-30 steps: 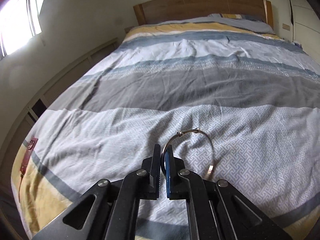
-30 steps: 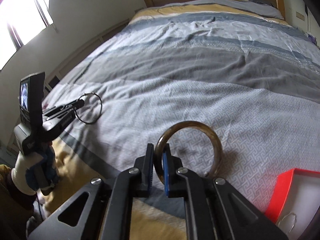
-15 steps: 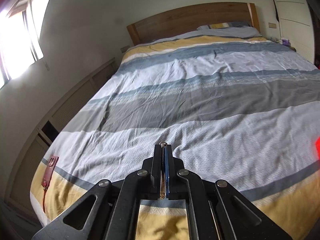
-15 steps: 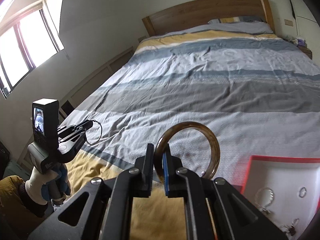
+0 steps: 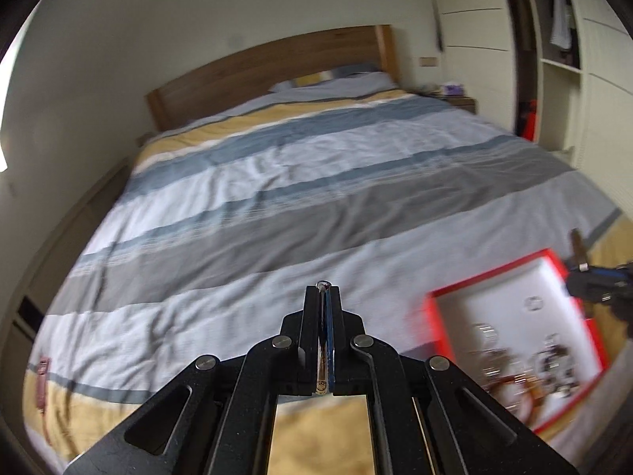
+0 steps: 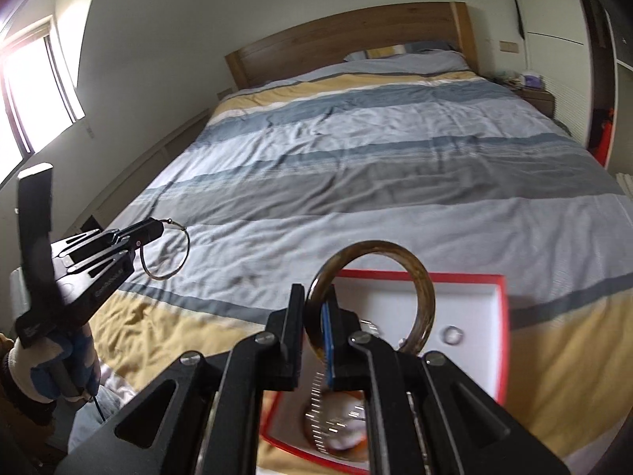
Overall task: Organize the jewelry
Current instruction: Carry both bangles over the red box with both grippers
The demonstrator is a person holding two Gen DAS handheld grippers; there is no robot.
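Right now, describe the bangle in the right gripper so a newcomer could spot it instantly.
Start at the striped bed, then the red-rimmed white box near its foot. Above the box, the right gripper is shut on the brown bangle: thick, amber-brown and glossy, unlike the thin silver wire bracelet in the left gripper.

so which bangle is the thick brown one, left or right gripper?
The right gripper holds the thick brown bangle; the left gripper holds a thin silver wire bangle.
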